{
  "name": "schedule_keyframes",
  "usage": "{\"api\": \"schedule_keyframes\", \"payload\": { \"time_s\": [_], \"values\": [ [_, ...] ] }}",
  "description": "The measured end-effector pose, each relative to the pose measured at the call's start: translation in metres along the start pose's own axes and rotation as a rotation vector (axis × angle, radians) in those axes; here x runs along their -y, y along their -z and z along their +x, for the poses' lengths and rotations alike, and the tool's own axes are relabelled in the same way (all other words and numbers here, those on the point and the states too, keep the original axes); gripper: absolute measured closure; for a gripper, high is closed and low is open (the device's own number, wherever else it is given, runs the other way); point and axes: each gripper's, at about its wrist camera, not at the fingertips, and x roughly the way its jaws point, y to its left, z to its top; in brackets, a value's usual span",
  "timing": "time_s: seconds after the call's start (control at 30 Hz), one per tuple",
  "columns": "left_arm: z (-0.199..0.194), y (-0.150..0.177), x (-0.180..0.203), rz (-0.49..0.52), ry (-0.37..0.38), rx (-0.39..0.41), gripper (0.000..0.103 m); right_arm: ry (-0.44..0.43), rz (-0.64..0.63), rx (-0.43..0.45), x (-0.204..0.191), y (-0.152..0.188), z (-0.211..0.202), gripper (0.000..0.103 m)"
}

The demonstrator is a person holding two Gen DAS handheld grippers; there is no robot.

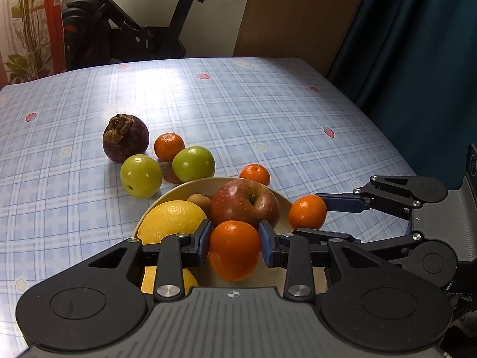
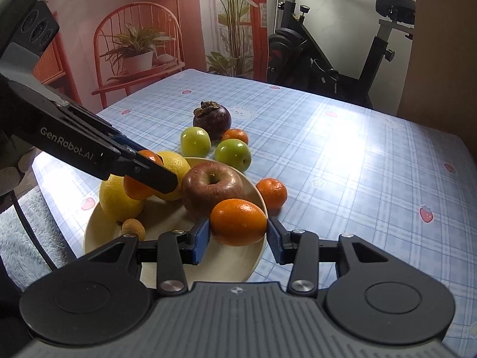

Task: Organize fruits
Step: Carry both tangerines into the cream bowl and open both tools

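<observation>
My left gripper (image 1: 234,249) is shut on an orange mandarin (image 1: 234,256), held over the cream plate (image 1: 167,198). On the plate lie a red apple (image 1: 244,204), two yellow citrus fruits (image 1: 171,220) and a small brown longan (image 1: 198,200). My right gripper (image 2: 238,232) is shut on a second mandarin (image 2: 238,222) above the plate's (image 2: 232,265) near right rim. From the left wrist view that gripper (image 1: 310,217) reaches in from the right. The left gripper (image 2: 149,170) comes in from the left in the right wrist view.
Beyond the plate on the checked tablecloth lie a mangosteen (image 1: 125,141), two green fruits (image 1: 140,175) (image 1: 193,163) and a mandarin (image 1: 168,146). Another mandarin (image 1: 255,174) rests by the plate's far rim. An exercise bike (image 1: 134,29) stands past the table's far edge.
</observation>
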Motion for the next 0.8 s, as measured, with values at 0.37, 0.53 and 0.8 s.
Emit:
{"api": "schedule_keyframes", "payload": {
  "time_s": [0.37, 0.53, 0.8],
  "values": [
    [0.010, 0.000, -0.003, 0.002, -0.007, -0.029, 0.066, -0.015, -0.007, -0.033, -0.002, 0.000, 0.012, 0.058],
    [0.006, 0.000, -0.001, 0.008, -0.030, -0.001, 0.066, -0.015, 0.015, -0.022, 0.001, 0.000, 0.011, 0.058],
    [-0.018, 0.004, -0.008, -0.049, -0.091, 0.115, 0.066, 0.021, 0.070, 0.042, 0.008, -0.001, -0.004, 0.058]
  ]
}}
